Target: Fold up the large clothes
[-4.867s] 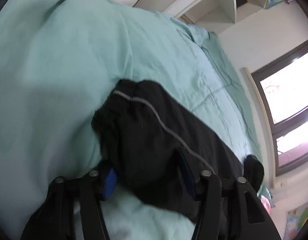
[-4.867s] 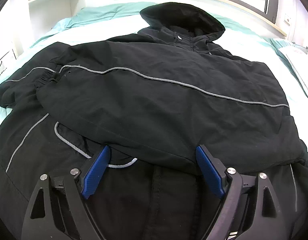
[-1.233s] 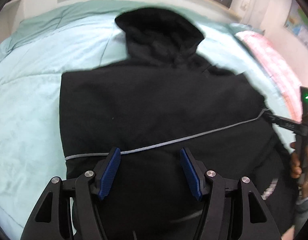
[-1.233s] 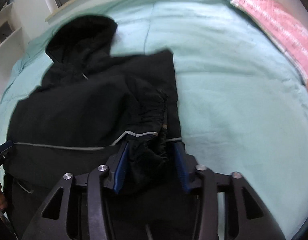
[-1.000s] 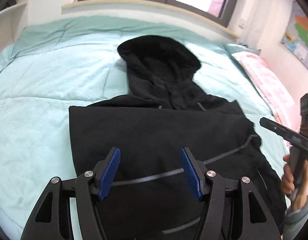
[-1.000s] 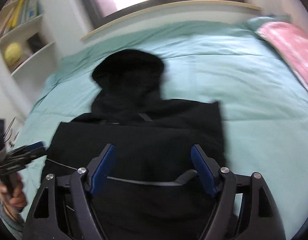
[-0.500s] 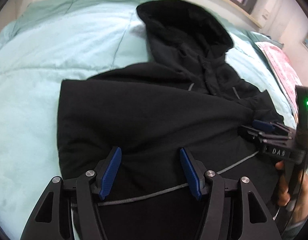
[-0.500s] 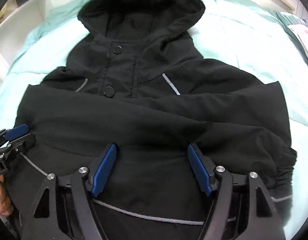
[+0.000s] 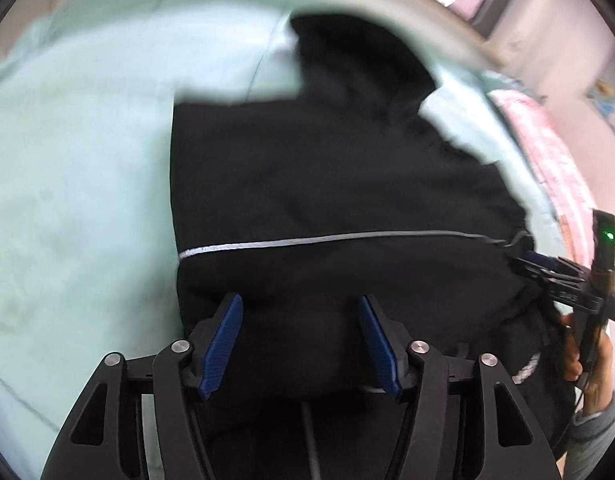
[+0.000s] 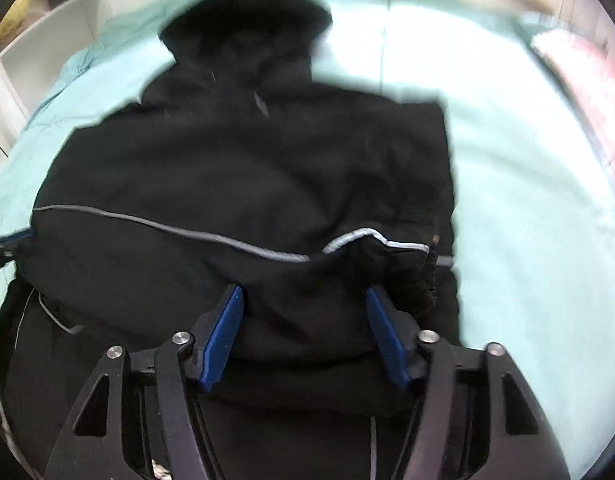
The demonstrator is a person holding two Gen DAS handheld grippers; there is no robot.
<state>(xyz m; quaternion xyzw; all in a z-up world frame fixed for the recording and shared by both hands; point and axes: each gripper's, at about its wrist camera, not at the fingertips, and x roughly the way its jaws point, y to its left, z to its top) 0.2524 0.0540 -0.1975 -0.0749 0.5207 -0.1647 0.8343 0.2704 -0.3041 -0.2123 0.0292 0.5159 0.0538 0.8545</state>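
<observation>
Motion blur, cropped edges

Jacket (image 9: 339,184) hem cut off below both views; hood (image 10: 247,20) smeared by blur; pink pillow (image 10: 583,68) too soft to make out.

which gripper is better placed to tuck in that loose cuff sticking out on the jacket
Right, probably. The right gripper is open just below the cuff on the jacket. The left gripper, also open, sits toward the jacket's opposite edge on the bedspread.

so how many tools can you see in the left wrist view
2. The left tool sits bottom centre, open over the black jacket. The right tool is at the jacket's right edge, held by a hand; its opening is unclear here.
</observation>
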